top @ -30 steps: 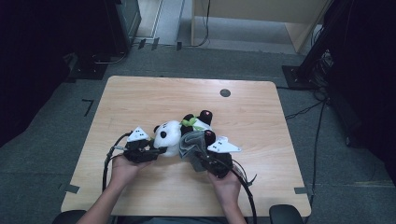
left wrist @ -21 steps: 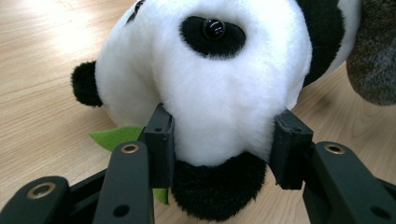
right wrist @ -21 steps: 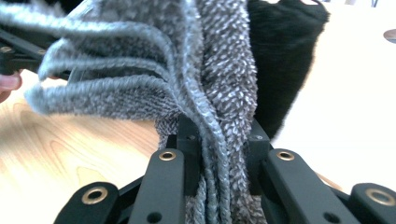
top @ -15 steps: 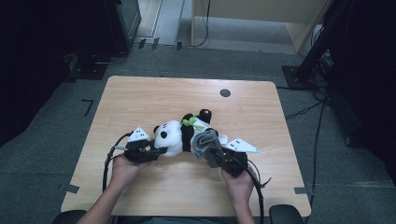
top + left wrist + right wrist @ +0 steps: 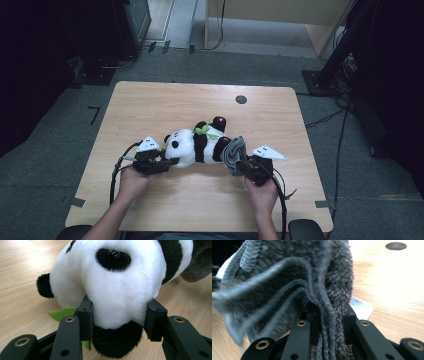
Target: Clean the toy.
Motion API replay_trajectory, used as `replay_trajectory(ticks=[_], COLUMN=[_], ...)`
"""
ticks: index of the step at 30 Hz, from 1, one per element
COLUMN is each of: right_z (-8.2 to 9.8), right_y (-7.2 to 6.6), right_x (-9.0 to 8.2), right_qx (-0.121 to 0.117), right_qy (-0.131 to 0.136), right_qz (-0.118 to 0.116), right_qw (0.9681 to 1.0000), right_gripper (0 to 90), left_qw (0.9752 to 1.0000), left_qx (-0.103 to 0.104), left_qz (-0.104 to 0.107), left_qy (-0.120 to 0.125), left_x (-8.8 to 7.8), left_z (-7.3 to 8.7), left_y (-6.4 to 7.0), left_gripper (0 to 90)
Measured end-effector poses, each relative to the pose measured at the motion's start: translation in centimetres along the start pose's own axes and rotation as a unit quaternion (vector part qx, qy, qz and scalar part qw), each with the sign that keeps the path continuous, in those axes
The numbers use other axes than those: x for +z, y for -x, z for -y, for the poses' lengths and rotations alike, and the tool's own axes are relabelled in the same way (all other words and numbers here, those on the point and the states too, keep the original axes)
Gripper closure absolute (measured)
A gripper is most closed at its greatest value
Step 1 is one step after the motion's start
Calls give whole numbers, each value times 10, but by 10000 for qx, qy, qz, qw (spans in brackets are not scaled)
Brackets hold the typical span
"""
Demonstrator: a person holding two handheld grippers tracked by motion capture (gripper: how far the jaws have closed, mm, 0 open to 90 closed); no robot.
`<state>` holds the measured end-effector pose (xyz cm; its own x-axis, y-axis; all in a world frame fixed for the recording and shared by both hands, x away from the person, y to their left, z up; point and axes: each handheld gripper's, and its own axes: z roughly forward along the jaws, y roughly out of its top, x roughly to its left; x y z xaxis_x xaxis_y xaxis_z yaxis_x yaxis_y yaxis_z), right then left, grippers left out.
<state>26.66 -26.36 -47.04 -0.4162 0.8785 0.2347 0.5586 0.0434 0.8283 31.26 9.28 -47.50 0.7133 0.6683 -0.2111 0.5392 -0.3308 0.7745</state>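
Wooden table, unlabelled panda

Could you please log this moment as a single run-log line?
left tongs: shut on panda plush head | right tongs: shut on grey knit cloth | plush lying on table

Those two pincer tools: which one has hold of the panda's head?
The left gripper: its jaws squeeze the plush panda by the head. The right gripper pinches bunched grey knit cloth instead.
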Motion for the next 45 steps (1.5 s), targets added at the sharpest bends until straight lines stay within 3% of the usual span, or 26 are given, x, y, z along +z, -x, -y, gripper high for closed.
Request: replay_trajectory(ticks=[7,11,14,17,19,23,27,33,36,39,41,43,45], right_z=[-4,-2,-2,-7,-13,-31,-38,-30,-27,-26,-27,-32,-37], right_y=[13,26,32,37,39,37,28,29,32,37,40,42,47], right_x=[16,29,31,26,21,19,36,56,60,66,66,61,56], right_qx=[230,330,427,501,529,477,293,401,420,397,352,220,233], right_qy=[-114,-470,-539,-432,-246,-120,-416,-710,-838,-1201,-1285,-1197,-1082], right_qz=[-65,132,216,293,242,97,-122,-180,-153,0,129,359,407], right_qw=[9996,9983,9974,9974,9980,9987,9986,9965,9955,9920,9910,9919,9930], right_gripper=[760,760,760,761,761,760,757,761,761,761,761,762,761], left_qw=[10000,10000,10000,10000,10000,9999,9999,9999,9999,9999,9999,9999,9998], left_qx=[-18,53,81,91,88,104,146,151,137,140,136,148,167], left_qz=[7,-7,2,4,10,19,14,35,38,38,32,27,27], left_qy=[-9,-35,-41,-34,-29,-38,-58,-65,-58,-59,-62,-73,-64], left_x=[-1,-1,-2,-2,-2,-2,-2,-1,0,-1,-1,-2,-2], left_z=[0,1,1,2,2,2,3,3,3,3,3,3,4], left_y=[-2,-2,-3,-4,-5,-4,-4,-4,-4,-4,-5,-5,-5], left_gripper=[515,515,515,513,511,507,502,501,500,499,498,496,495])
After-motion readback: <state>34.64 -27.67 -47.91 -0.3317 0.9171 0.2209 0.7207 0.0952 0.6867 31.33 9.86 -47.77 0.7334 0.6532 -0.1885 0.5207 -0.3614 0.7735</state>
